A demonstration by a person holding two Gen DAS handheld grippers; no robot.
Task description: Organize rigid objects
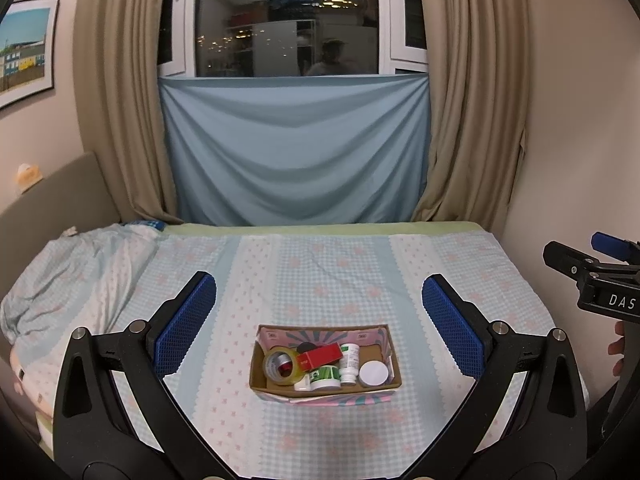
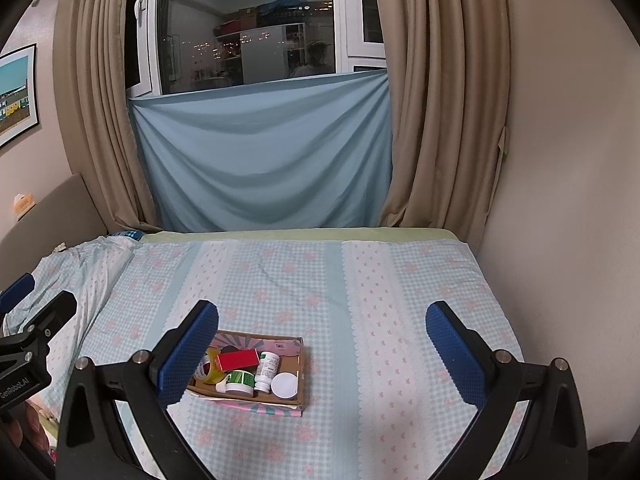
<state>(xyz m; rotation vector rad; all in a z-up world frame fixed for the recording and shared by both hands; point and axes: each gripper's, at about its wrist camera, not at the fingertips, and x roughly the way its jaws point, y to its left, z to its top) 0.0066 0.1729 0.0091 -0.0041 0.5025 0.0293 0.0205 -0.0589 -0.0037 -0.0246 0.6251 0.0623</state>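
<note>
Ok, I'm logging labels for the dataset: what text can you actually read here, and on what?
"DAS": on the right tongs' body, cut off by the picture's edge.
"GenRobot.AI": on the left tongs' body.
Labels on the white bottle, green-labelled jar and red box in the cardboard tray: too small to read.

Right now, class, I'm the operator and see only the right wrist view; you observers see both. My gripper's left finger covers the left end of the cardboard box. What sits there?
Observer: A clear tape roll, seen whole in the left wrist view, fills that end of the cardboard box. The red box overlaps its right edge.
Operator: Is the left gripper open?
Observer: Yes. The left gripper is wide open and empty, with the cardboard box framed between its fingers.
</note>
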